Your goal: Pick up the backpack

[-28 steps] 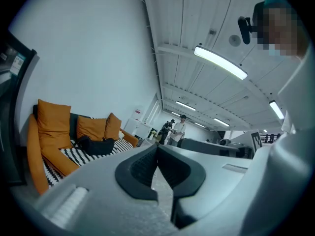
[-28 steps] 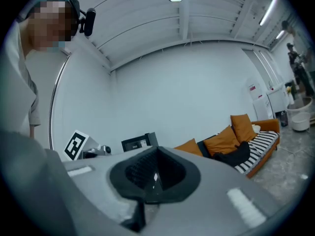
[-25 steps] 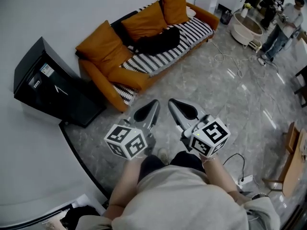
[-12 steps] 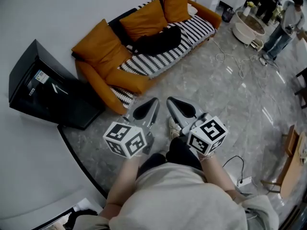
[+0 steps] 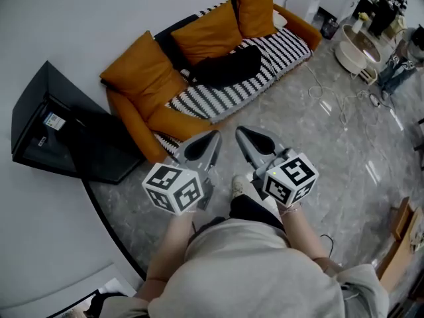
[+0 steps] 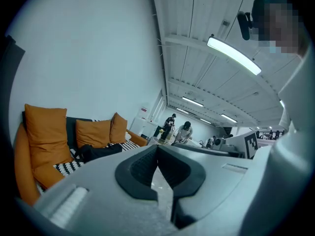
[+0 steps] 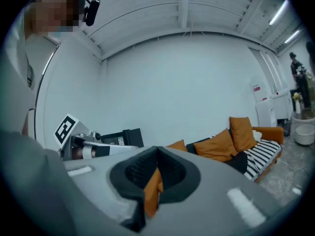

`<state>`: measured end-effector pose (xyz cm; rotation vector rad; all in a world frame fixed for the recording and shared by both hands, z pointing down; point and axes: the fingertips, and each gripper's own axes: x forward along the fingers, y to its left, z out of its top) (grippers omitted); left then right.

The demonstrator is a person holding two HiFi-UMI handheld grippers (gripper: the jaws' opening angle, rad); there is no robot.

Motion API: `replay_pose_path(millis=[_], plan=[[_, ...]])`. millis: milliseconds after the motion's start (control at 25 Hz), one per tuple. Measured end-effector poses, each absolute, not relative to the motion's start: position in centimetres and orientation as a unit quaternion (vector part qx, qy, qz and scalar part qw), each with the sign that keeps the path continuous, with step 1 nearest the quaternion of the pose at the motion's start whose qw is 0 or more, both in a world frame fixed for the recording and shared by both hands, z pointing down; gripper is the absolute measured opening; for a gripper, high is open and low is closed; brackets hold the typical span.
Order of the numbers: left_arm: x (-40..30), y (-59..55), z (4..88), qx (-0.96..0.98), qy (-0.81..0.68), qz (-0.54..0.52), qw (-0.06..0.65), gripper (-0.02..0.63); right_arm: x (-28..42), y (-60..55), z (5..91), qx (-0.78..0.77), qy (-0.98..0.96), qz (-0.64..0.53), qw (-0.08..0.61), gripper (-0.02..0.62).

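The black backpack [image 5: 228, 65] lies on the striped seat of an orange sofa [image 5: 132, 118], between orange cushions. It also shows low in the left gripper view as a dark backpack [image 6: 98, 151], and in the right gripper view as the same backpack [image 7: 241, 162] on the sofa. My left gripper [image 5: 214, 137] and right gripper [image 5: 240, 132] are side by side over the marble floor, short of the sofa and pointing toward it. Both are shut with nothing held. The backpack is well ahead of both, untouched.
A black cabinet [image 5: 59, 134] stands against the wall left of the sofa. White cables [image 5: 338, 98] trail over the floor at the right, near a round white tub [image 5: 361, 48]. A person [image 5: 401, 68] stands at the far right. A wooden chair [image 5: 405, 224] sits at the right edge.
Both grippers and the person have moved forward across the floor toward the sofa, which now sits closer. The jaws stay shut.
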<state>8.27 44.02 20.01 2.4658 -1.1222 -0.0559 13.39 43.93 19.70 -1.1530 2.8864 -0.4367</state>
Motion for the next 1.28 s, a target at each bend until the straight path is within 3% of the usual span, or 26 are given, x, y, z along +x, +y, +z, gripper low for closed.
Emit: replay_pose_path(millis=[680, 1280], plan=[[13.7, 28.6, 20.3, 0.867, -0.431, -0.055, 0.246, 0.006, 18.5, 29.4, 20.5, -0.318, 0.937, -0.141, -0.021, 0.003], [10.2, 23.0, 22.8, 0.849, -0.475, -0.012, 0.232, 0.005, 16.0, 23.7, 21.3, -0.297, 0.942, -0.159, -0.012, 0.003]])
